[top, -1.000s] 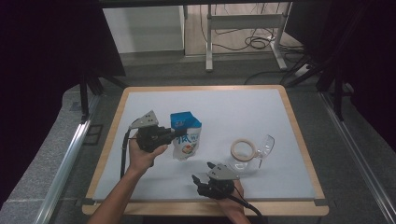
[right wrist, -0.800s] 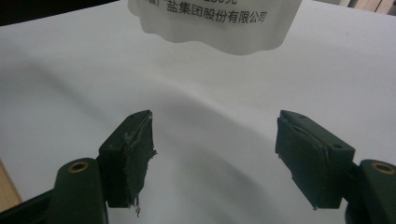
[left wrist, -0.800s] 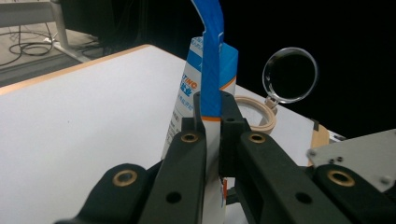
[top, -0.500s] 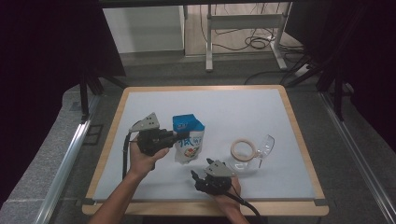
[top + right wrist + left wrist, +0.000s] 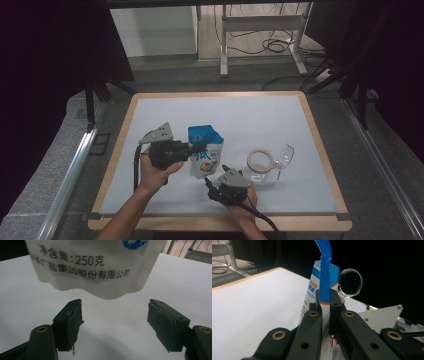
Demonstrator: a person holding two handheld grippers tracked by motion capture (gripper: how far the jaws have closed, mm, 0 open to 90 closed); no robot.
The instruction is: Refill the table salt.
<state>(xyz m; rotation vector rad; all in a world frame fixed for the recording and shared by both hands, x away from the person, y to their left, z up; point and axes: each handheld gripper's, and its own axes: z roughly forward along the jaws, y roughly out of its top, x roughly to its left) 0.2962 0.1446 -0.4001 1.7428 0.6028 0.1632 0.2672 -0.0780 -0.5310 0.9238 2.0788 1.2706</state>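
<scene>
A blue and white pouch [image 5: 205,156] with printed text hangs just above the white table. My left gripper [image 5: 199,148] is shut on its side seam. In the left gripper view the two black jaws [image 5: 325,296] pinch the pouch's blue edge [image 5: 323,267]. My right gripper [image 5: 215,176] sits low near the front edge, pointing at the pouch's bottom. In the right gripper view it stands open [image 5: 115,307], with the pouch's lower edge [image 5: 95,267] just beyond and above the fingertips, untouched.
A roll of tape [image 5: 261,160] lies right of the pouch, touching a clear cup [image 5: 283,156] on its side; the cup's round rim [image 5: 350,282] shows behind the pouch. A wooden frame [image 5: 320,145] borders the white table.
The left gripper and the pouch have drifted slightly toward the near right. The right gripper has barely moved and its jaws stay equally wide.
</scene>
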